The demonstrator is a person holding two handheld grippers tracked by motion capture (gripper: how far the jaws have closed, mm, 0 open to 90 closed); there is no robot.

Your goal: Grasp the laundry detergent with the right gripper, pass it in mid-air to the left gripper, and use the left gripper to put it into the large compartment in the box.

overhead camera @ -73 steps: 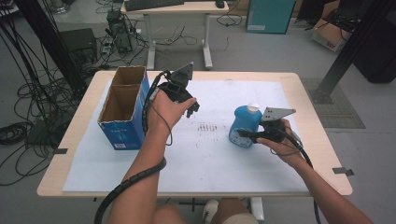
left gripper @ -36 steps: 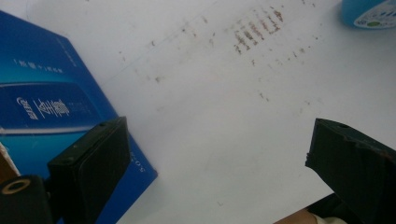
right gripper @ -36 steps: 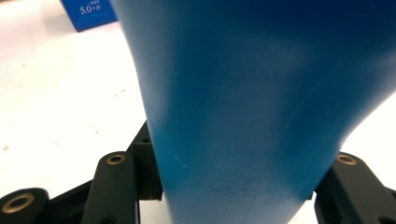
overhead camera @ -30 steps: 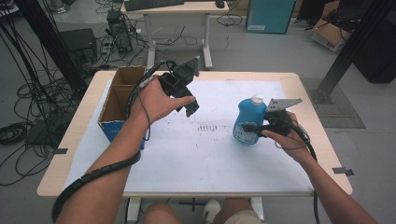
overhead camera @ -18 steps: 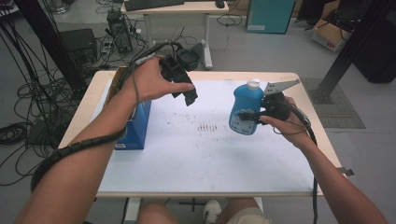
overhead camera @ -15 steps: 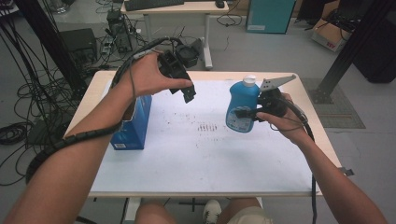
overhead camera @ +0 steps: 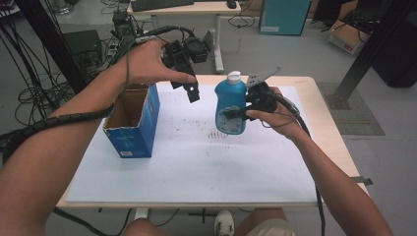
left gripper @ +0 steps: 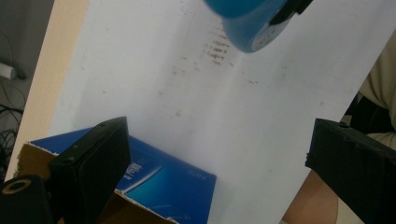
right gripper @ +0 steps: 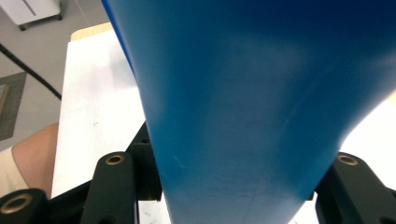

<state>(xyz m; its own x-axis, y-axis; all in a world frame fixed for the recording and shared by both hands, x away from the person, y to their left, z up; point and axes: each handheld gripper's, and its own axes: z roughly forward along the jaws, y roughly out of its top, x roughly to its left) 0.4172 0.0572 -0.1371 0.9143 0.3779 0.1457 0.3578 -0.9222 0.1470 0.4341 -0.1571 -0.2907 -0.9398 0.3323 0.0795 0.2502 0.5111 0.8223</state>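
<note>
Since the earlier frame I lifted the blue plastic bottle [overhead camera: 231,105] off the tabletop [overhead camera: 196,162]; my right gripper [overhead camera: 235,112] jaws clench it, my left gripper [overhead camera: 189,91] jaws stand released, and putting it in the open blue cardboard box [overhead camera: 132,120] at the left edge remains.

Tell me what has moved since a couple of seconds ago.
The right claw has lifted the blue bottle off the table and carried it toward the box. The left claw, open and empty, has risen above the box. The box stayed put.

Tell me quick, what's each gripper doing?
Left gripper: open, holding nothing, up above the box.
Right gripper: shut on the blue bottle, lifted off the table.
</note>
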